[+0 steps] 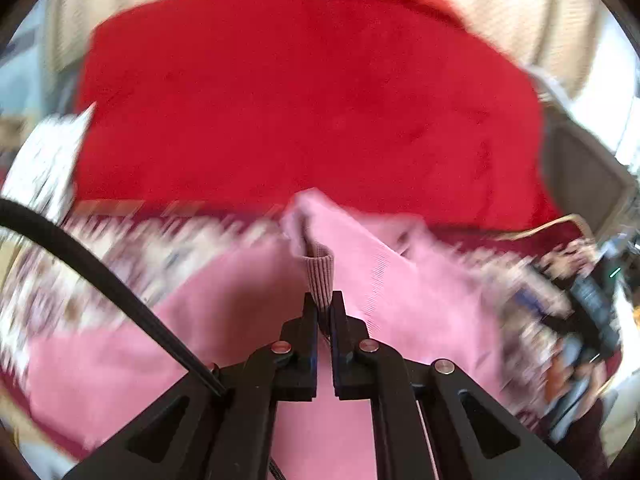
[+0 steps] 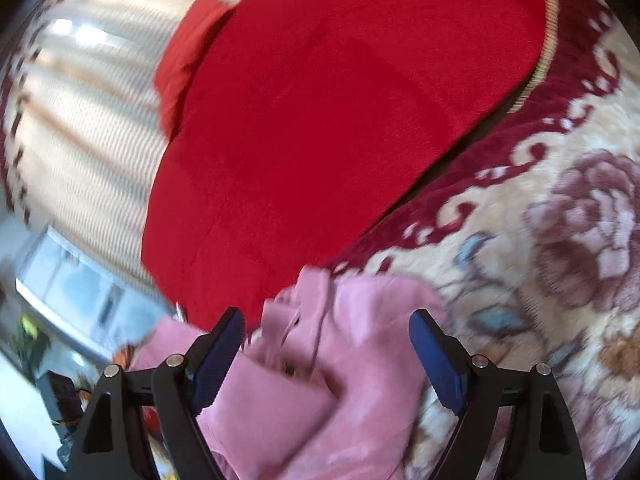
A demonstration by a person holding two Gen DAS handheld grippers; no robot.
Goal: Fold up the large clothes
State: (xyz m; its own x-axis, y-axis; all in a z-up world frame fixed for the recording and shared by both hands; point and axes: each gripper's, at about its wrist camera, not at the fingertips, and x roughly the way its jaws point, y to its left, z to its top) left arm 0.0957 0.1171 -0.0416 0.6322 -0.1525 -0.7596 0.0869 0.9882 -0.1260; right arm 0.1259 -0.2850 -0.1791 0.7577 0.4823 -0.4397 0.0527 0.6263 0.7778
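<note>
We saw the left gripper (image 1: 323,300) clamped on the ribbed cuff (image 1: 320,274) of a soft pink knit garment (image 2: 320,380), which lay rumpled on a floral cream-and-maroon carpet (image 2: 560,240) at the edge of a red cloth (image 2: 340,120). The right gripper (image 2: 326,334) hung above the pink fabric, its blue-padded jaws wide apart and empty.
</note>
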